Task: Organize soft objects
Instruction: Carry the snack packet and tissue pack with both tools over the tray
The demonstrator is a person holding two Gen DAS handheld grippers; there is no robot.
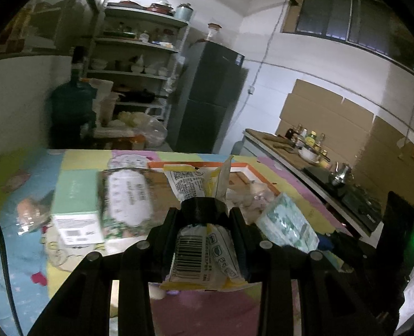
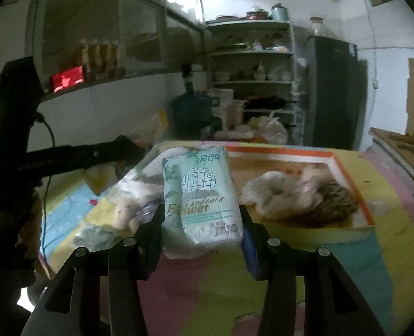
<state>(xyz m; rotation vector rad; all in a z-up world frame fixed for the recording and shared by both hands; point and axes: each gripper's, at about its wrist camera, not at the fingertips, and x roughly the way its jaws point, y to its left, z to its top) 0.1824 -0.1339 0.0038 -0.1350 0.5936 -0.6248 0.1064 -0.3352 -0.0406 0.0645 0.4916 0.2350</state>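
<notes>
In the left wrist view my left gripper [image 1: 204, 215] is shut on a yellow-and-white food packet [image 1: 198, 254] with a barcode, held above the table. The packet's top sticks up past the fingertips. My right gripper [image 2: 201, 215] is shut on a pale green tissue pack [image 2: 201, 193] printed "Gardenia Flower", also lifted off the table. That same tissue pack [image 1: 288, 224] shows at the right of the left wrist view. Beyond both lies a shallow cardboard box with an orange rim [image 2: 347, 173], with plush toys [image 2: 291, 193] inside it.
A colourful patchwork mat [image 2: 333, 252] covers the table. On its left lie a mint-and-white carton [image 1: 75, 204], a floral-wrapped pack [image 1: 126, 196] and a small clear bag [image 1: 28, 212]. Shelves [image 1: 140, 64], a water jug [image 1: 72, 106] and a dark fridge [image 1: 209, 95] stand behind; a cluttered counter [image 1: 305, 151] runs along the right.
</notes>
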